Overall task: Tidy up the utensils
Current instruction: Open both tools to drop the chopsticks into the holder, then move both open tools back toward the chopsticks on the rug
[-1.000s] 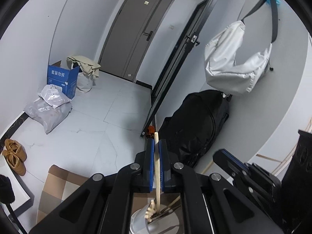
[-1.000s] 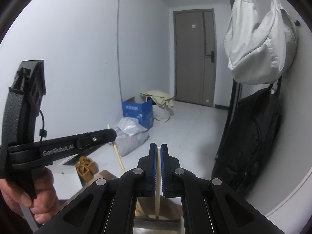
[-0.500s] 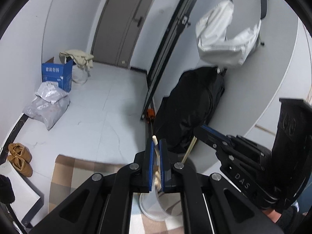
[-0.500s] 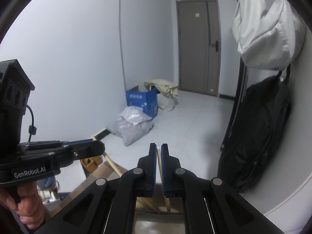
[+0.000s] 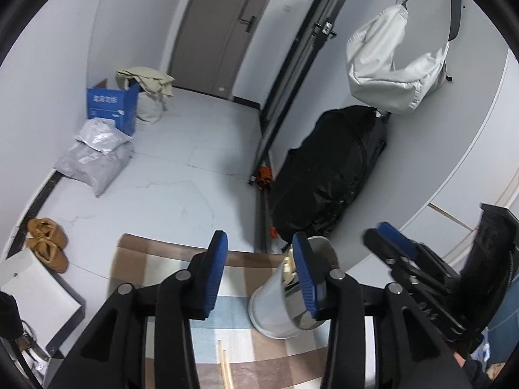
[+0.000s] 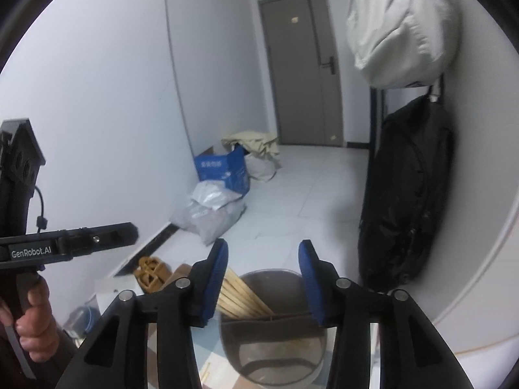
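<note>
Chopsticks [image 5: 224, 369] left on the checked cloth [image 5: 181, 253] are what my coming move turns on, I judge: a loose pair lies low in my left wrist view, below and between the jaws of my left gripper [image 5: 258, 270], long axis running nearly in line with the way that gripper points. They lie nearer me than the fingertips, so I would have to draw back and tip down to reach them.

My left gripper has just been opening, and nothing sits between its jaws now; they stand partly apart over bare cloth. The metal cup [image 5: 288, 295] stands just to their right, its rim partly behind the right-hand jaw.

My right gripper [image 6: 262, 272] has just been opening too, and its jaws also stand partly apart with nothing pressed between the pads. It hangs right over that same cup (seen from above in the right wrist view), where a bundle of chopsticks [image 6: 241, 296] leans against the left wall of the cup, tips up toward the left-hand jaw.

My left gripper looks the nearer one to the loose pair; the right is parked over the cup.
</note>
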Motion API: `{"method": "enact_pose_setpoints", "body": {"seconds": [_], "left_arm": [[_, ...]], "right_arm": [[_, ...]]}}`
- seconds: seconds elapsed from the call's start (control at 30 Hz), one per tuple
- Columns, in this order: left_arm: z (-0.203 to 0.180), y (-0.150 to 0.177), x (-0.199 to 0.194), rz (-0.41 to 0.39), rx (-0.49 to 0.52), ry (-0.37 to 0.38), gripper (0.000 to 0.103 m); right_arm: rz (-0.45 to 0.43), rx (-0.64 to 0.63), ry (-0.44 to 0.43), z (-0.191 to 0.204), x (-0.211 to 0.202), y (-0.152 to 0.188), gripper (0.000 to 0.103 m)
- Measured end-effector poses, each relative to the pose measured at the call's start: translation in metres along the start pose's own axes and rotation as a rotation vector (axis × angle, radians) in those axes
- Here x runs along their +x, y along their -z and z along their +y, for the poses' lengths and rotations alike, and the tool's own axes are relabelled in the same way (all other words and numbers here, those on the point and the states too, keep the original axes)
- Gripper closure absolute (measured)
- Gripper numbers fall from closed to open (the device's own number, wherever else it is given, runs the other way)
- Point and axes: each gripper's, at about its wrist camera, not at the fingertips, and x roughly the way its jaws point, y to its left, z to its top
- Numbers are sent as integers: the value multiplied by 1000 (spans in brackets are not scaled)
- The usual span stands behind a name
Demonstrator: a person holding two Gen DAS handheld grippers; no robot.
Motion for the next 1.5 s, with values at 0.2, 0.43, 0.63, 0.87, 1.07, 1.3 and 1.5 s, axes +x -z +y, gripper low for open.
{"method": "enact_pose_setpoints", "body": {"seconds": [0.2,0.43,0.63,0.87,1.07,1.3,1.5], "left_arm": [[2,12,-20,-47,10,-67,43],[-7,25,-40,-84,70,-114,31],[-10,40,-56,-146,100,-141,15],[-8,59,-61,-179,132,-181,4],[-3,83,-61,-187,139,-193,4],[10,106,-51,-180,123,-217,4],[21,121,-39,-156,119,-259,4]], "right_arm": [[-54,40,2,10,-30,9,42],[-114,47,-15,34,-64,21,25],[-129,80,-49,44,-80,38,23],[-144,74,-49,56,-92,67,20],[-128,88,-46,62,-90,96,18],[-106,91,-36,68,-82,122,9],[-47,83,-28,71,-67,142,9]]}}
